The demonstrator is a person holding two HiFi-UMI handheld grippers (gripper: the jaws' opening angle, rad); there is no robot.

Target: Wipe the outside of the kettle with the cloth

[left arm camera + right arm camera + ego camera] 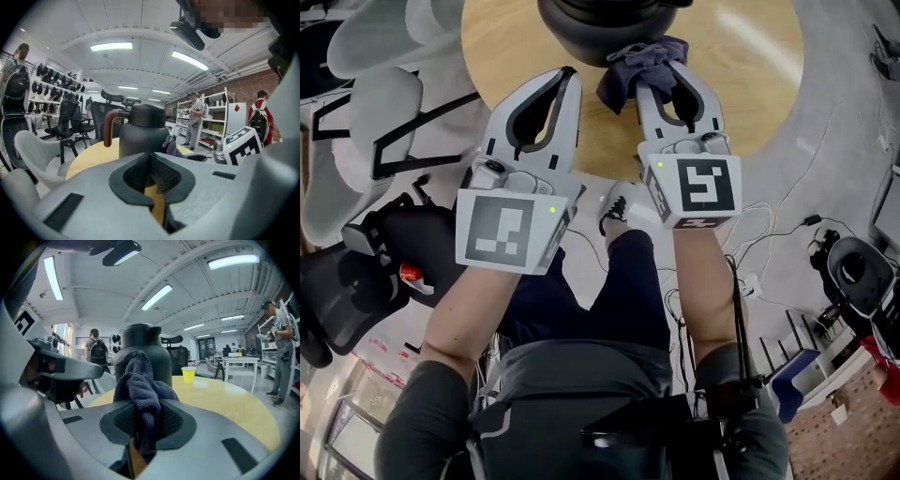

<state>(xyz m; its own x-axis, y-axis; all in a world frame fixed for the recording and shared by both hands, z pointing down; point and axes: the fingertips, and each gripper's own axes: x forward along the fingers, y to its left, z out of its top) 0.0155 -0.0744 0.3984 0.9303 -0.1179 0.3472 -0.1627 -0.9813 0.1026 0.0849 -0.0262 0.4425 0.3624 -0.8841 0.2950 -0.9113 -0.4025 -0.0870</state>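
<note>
A dark grey kettle (600, 23) with a reddish-brown handle (108, 127) stands on the round wooden table (769, 75), just beyond both grippers. My right gripper (661, 75) is shut on a bluish-grey cloth (633, 67). The cloth bunches up out of the jaws and hangs close in front of the kettle's body (159, 357). In the right gripper view the cloth (139, 385) covers part of the kettle. My left gripper (566, 82) hovers over the table edge to the left of the cloth, jaws shut with nothing between them. From the left gripper view the kettle (140, 133) is straight ahead.
A yellow cup (188, 375) stands on the table past the kettle. White and black office chairs (384, 122) crowd the table's left side. Cables (769, 225) and gear lie on the floor at right. People stand by shelves (208, 117) in the background.
</note>
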